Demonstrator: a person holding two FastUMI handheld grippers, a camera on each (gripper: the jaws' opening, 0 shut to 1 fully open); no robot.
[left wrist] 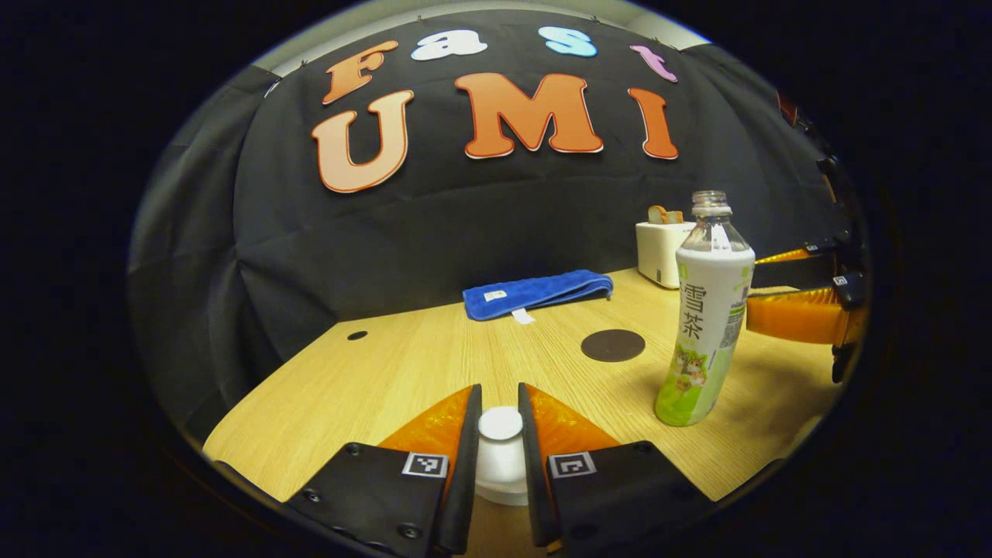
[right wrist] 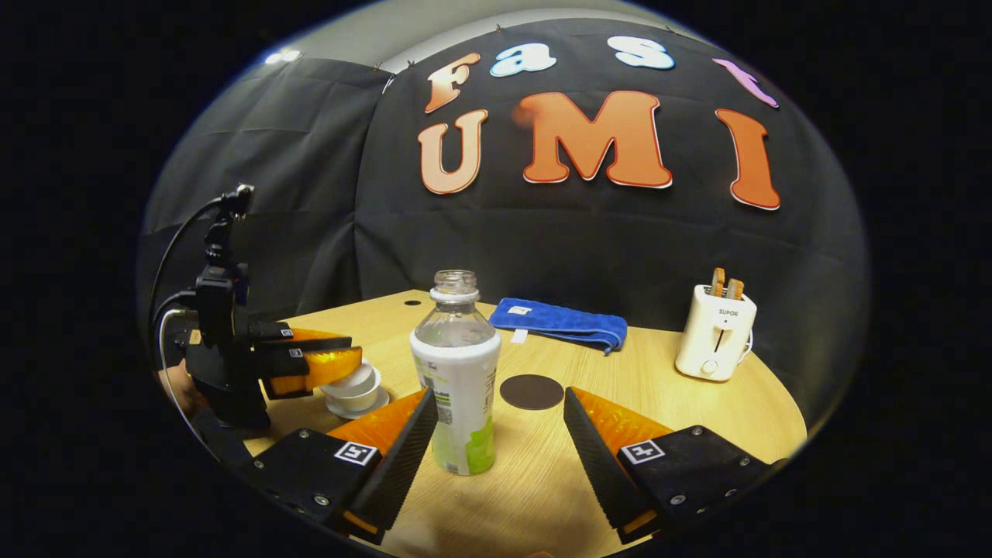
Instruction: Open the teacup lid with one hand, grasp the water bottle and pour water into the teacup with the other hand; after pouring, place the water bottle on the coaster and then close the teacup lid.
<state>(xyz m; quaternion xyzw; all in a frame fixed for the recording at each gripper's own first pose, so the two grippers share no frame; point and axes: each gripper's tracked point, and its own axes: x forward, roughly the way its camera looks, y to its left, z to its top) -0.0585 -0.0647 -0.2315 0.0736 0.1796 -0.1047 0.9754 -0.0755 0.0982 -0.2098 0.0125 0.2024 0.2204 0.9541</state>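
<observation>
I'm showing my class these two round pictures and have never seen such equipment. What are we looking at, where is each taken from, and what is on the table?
A person holds two hand-held grippers, each carrying a camera that looks along its own two fingers.

In the left gripper view, the left gripper has its jaws closed on the knob of the white teacup lid.

In the right gripper view, the right gripper is open, its jaws around the uncapped water bottle but not gripping it. The left gripper shows there too, over the teacup.

On the wooden table also lie a round dark coaster, a folded blue towel and a white toaster.
</observation>
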